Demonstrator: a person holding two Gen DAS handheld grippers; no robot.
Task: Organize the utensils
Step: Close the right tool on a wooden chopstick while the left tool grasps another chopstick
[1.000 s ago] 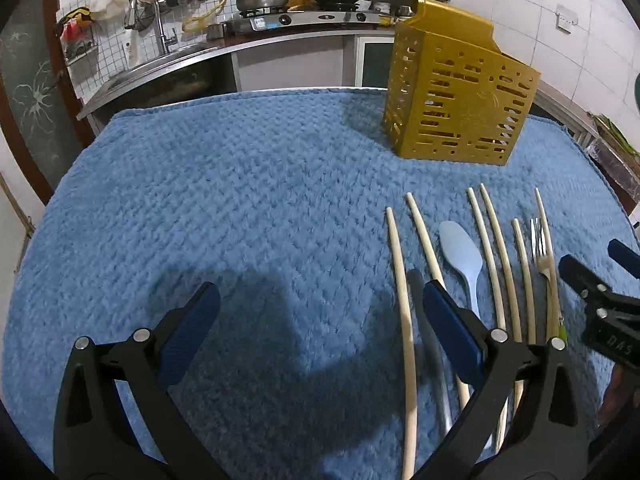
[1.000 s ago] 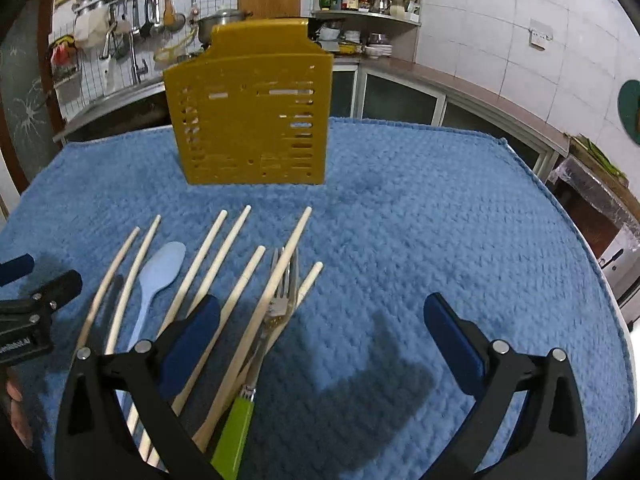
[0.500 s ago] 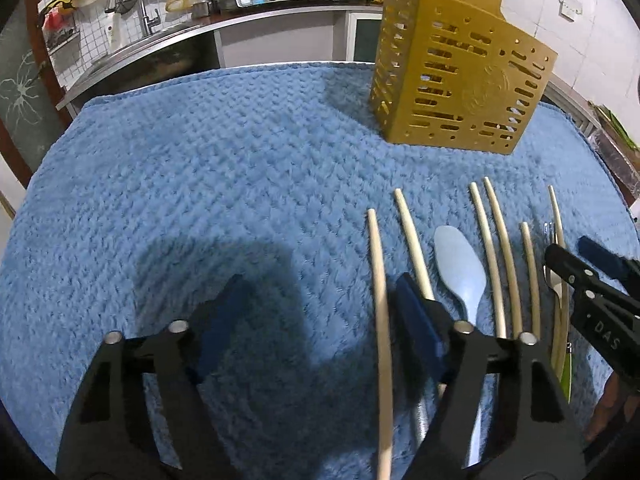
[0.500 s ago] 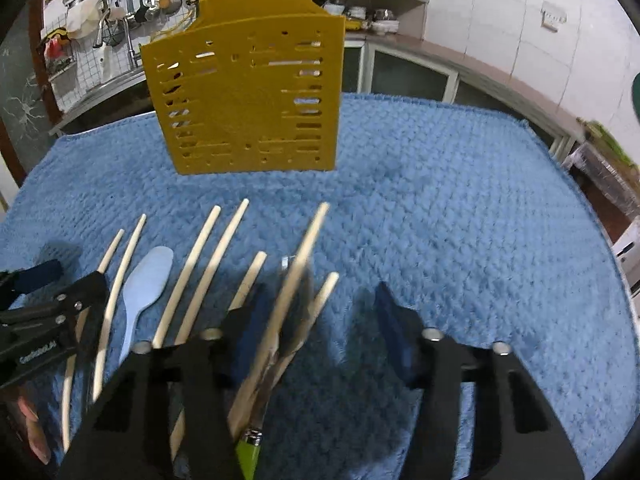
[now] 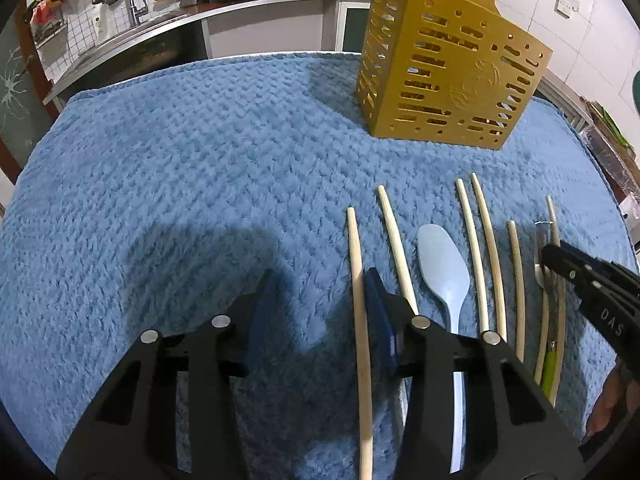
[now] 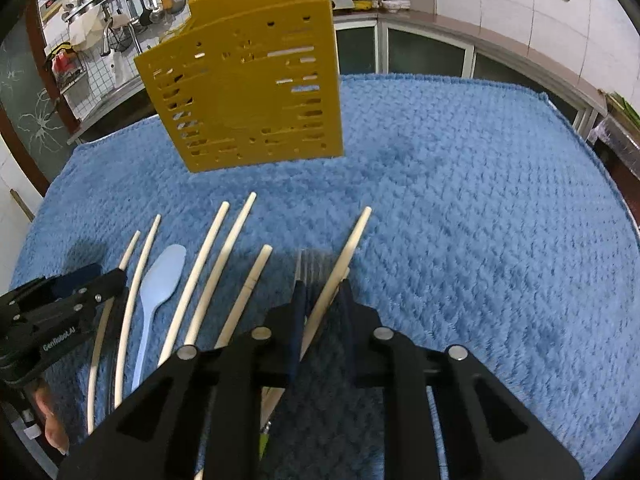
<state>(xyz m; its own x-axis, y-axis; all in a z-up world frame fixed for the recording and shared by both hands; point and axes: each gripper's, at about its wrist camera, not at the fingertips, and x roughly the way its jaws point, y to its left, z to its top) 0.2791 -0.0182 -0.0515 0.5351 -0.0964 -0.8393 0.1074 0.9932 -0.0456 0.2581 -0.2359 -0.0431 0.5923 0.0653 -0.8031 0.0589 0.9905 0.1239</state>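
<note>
Utensils [image 5: 442, 256] lie side by side on the blue fleecy towel [image 5: 160, 160], right under and just ahead of my fingers, their tips pointing away towards the yellow slotted holder [image 5: 448, 80], which stands upright well beyond them. They are pale wooden chopsticks, thin and slightly bowed, a pale blue spoon [image 6: 164, 272] and a metal fork [image 6: 310, 260] with a green handle [image 5: 550, 364].

I count one spoon, one fork and one holder. Six chopsticks show plainly, and the tip of a seventh peeks out beside my right fingers.

My left gripper [image 5: 320, 276] is about half open and closing. The leftmost chopstick [image 5: 356, 248] lies between its fingers, close along the right-hand one, with a clear gap to the other, so nothing is gripped.

My right gripper [image 6: 321, 286] is closing to a narrow slot. The rightmost chopstick [image 6: 354, 236] runs through it, over the fork's neck, with a sliver of space at the pads.

Only the left view shows the green handle well. Only the right view shows the fork's tines, blurred.
</note>
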